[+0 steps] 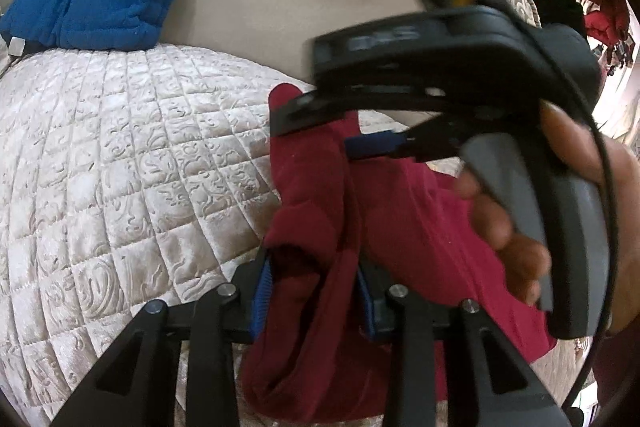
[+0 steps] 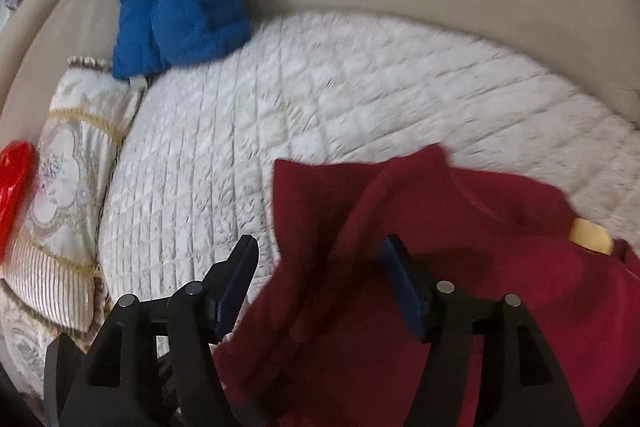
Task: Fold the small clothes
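The maroon garment (image 1: 320, 227) is lying bunched at the near right of the quilted white bedspread (image 1: 120, 147), so folding is looking barely started. The left gripper (image 1: 316, 291) is pinching a ridge of it, while the right gripper (image 2: 320, 283) is hanging wide, cloth slack between its jaws.

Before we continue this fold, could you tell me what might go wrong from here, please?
1. The right gripper stands open around the red garment, so only the left gripper seems to be pinching it; the cloth could sag or slip out.
2. The right gripper's fingers come very close to the left gripper, so a collision looks possible.
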Motion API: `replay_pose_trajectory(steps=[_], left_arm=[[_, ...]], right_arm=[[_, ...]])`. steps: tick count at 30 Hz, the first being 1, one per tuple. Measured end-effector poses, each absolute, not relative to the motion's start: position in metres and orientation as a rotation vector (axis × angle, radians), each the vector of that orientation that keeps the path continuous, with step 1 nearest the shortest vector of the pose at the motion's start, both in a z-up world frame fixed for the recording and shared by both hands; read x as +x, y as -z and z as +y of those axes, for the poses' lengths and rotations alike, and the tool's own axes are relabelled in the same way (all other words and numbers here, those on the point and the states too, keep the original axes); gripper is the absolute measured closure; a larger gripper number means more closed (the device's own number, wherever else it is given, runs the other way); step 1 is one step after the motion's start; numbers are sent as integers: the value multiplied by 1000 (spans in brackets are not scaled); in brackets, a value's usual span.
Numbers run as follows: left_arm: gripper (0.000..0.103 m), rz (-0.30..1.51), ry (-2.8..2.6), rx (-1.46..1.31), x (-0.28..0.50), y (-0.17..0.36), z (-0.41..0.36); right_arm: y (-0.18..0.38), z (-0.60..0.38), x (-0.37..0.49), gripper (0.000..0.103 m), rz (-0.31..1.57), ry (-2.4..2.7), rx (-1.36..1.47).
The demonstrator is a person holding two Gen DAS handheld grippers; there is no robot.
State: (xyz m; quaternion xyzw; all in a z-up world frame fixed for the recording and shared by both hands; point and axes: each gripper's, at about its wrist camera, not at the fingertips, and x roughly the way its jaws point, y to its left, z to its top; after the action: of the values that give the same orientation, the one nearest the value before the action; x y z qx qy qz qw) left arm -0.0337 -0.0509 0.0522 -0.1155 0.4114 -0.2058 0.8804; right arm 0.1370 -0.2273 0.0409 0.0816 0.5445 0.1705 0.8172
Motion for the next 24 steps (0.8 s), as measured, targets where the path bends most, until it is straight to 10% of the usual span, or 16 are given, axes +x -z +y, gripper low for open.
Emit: replay_pose_trajectory(steps=[9,24], left_arm=[[67,862,425,-226,-33,-51,-61],[63,876,406,-196,-29,-46,-68]], right_arm=[[-24,-195,136,54,1172,-340,-70],[-26,-227,117,95,1055,-343,42]])
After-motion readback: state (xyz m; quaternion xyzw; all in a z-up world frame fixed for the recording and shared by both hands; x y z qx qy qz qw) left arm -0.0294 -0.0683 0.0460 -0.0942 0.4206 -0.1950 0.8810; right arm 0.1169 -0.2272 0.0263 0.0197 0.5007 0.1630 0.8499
